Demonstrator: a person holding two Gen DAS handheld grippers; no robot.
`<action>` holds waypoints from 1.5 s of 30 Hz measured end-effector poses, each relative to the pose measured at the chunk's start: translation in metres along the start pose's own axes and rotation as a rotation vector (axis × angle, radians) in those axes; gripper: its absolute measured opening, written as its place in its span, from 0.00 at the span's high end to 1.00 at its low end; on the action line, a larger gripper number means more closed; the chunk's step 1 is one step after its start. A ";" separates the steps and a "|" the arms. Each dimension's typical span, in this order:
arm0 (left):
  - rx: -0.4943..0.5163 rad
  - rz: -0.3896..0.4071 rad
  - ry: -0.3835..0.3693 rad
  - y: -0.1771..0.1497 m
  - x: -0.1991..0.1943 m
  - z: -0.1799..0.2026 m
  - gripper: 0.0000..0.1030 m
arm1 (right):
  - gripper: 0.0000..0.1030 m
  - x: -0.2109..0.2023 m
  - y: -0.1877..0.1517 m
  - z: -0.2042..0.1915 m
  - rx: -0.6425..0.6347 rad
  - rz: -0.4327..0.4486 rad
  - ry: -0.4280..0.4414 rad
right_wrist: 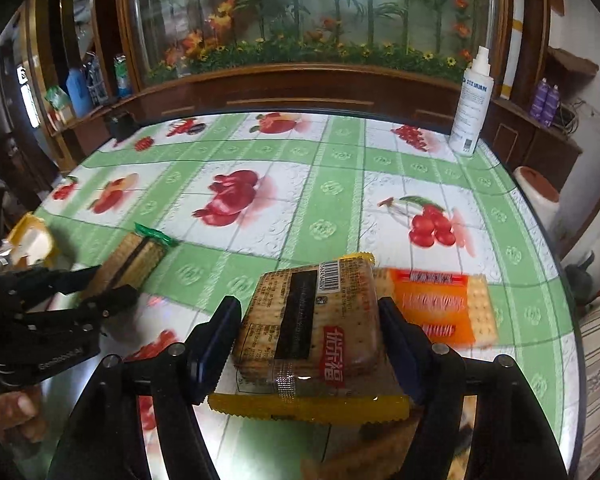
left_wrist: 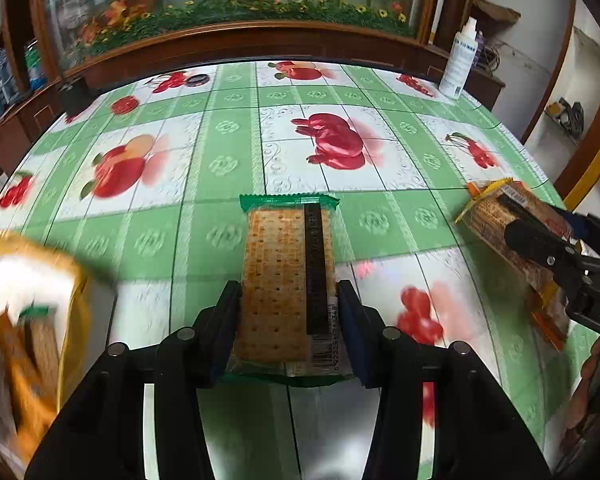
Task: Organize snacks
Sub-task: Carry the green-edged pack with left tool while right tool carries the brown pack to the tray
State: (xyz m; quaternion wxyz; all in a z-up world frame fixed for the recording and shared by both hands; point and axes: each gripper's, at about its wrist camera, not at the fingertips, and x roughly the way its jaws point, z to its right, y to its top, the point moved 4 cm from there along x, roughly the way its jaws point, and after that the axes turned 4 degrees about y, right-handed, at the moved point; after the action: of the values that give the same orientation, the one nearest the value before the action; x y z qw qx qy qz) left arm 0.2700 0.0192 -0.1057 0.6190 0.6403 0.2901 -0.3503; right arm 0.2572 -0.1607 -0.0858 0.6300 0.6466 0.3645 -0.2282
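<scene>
My left gripper (left_wrist: pixel 288 320) clamps a green-edged cracker pack (left_wrist: pixel 286 280), held above the tablecloth (left_wrist: pixel 228 152). My right gripper (right_wrist: pixel 308 328) grips a yellow-edged cracker pack (right_wrist: pixel 312 320), lifted over an orange pack (right_wrist: pixel 440 308).

- Tablecloth (left_wrist: pixel 228 152): green and white squares, red fruit prints.
- Narrow cracker pack (left_wrist: pixel 288 280): tan crackers, green ends, black stripe.
- Wide cracker pack (right_wrist: pixel 312 320): yellow edges, red label.
- Spray bottle (right_wrist: pixel 470 112): white, blue print.
</scene>
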 end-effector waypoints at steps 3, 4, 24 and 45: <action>-0.028 0.020 -0.004 -0.008 -0.018 -0.004 0.56 | 0.31 -0.013 -0.010 -0.003 0.039 0.003 0.084; -0.033 0.028 -0.003 -0.009 -0.024 -0.006 0.56 | 0.31 -0.018 -0.014 -0.004 0.047 0.006 0.101; -0.135 0.171 0.155 -0.084 -0.132 -0.032 0.56 | 0.31 -0.066 -0.041 -0.057 0.073 0.068 0.305; -0.298 0.225 0.319 -0.123 -0.175 -0.116 0.56 | 0.31 -0.088 -0.042 -0.142 0.002 0.077 0.470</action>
State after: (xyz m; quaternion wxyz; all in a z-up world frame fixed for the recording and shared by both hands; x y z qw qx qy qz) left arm 0.0787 0.1536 -0.0384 0.6881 0.6175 0.3594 -0.1269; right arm 0.1464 -0.0405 -0.0322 0.5356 0.6961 0.4758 -0.0476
